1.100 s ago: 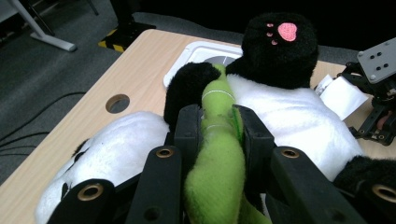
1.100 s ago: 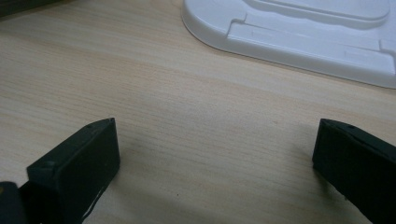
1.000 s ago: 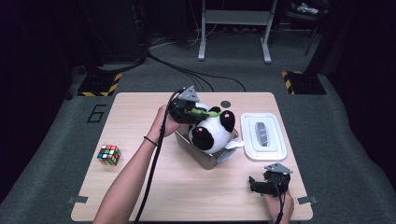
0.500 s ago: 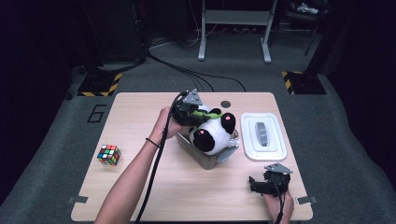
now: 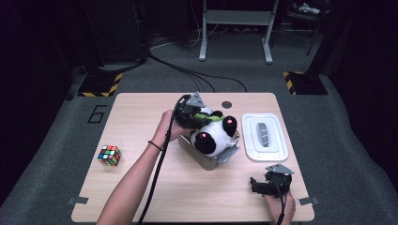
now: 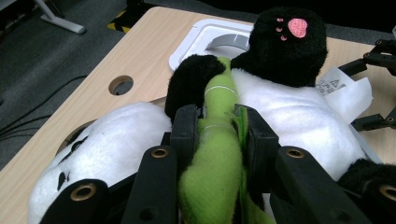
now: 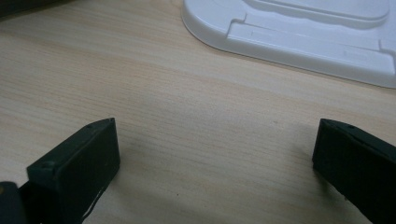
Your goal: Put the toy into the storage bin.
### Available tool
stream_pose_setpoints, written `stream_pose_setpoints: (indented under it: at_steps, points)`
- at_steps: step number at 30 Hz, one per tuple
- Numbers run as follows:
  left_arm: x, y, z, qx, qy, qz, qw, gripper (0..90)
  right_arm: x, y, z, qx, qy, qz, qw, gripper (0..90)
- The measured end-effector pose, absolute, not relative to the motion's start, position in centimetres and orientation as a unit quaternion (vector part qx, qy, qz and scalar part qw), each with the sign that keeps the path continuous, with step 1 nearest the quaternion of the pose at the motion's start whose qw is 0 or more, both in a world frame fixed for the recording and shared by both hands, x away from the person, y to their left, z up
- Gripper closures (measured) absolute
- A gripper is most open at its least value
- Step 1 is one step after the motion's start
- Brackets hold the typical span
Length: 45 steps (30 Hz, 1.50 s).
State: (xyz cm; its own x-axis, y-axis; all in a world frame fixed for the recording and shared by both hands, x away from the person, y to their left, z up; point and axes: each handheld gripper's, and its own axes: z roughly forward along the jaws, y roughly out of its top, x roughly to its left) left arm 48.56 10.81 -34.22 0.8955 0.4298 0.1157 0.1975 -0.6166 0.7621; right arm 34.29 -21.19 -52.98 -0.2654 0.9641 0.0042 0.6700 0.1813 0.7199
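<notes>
A soft toy panda (image 5: 213,135), black and white with pink paw pads, lies in a small clear box (image 5: 220,158) in the middle of the table. It holds a green stick (image 6: 215,154) on its tummy.

Black-and-white plush panda (image 5: 211,136) with pink paw pads, bearing a bright green plush stalk (image 6: 215,154). White lid (image 5: 264,137) with grey centre. Multicoloured puzzle cube (image 5: 109,155). Light wood-grain table (image 5: 141,117). Black gripper jaws.
</notes>
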Motion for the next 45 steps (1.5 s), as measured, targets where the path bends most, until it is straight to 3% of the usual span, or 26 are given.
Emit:
stream_pose_setpoints:
  at_steps: [10, 13, 17, 23, 35, 45]
  points:
    - [48.7, 10.3, -35.0, 0.888, 0.190, 0.142, 0.393, 66.0, 34.3, -21.2, -53.0, 0.559, 0.731, 0.312, 0.236, 0.0]
    - [48.9, 10.6, -34.9, 0.881, 0.203, 0.131, 0.407, 55.4, 34.3, -21.2, -53.0, 0.557, 0.732, 0.312, 0.237, 0.0]
    - [48.7, 11.8, -34.5, 0.867, 0.234, 0.121, 0.422, 33.7, 34.3, -21.2, -53.0, 0.558, 0.732, 0.312, 0.236, 0.0]
    - [48.1, 12.8, -34.4, 0.864, 0.259, 0.124, 0.413, 17.2, 34.3, -21.2, -53.0, 0.558, 0.733, 0.311, 0.236, 0.0]
    - [47.9, 12.7, -38.1, 0.883, 0.274, 0.137, 0.356, 16.5, 34.3, -21.2, -53.0, 0.558, 0.732, 0.311, 0.236, 0.0]
    - [47.6, 14.1, -37.1, 0.855, 0.301, 0.124, 0.405, 15.0, 34.3, -21.2, -53.0, 0.559, 0.732, 0.310, 0.236, 0.0]
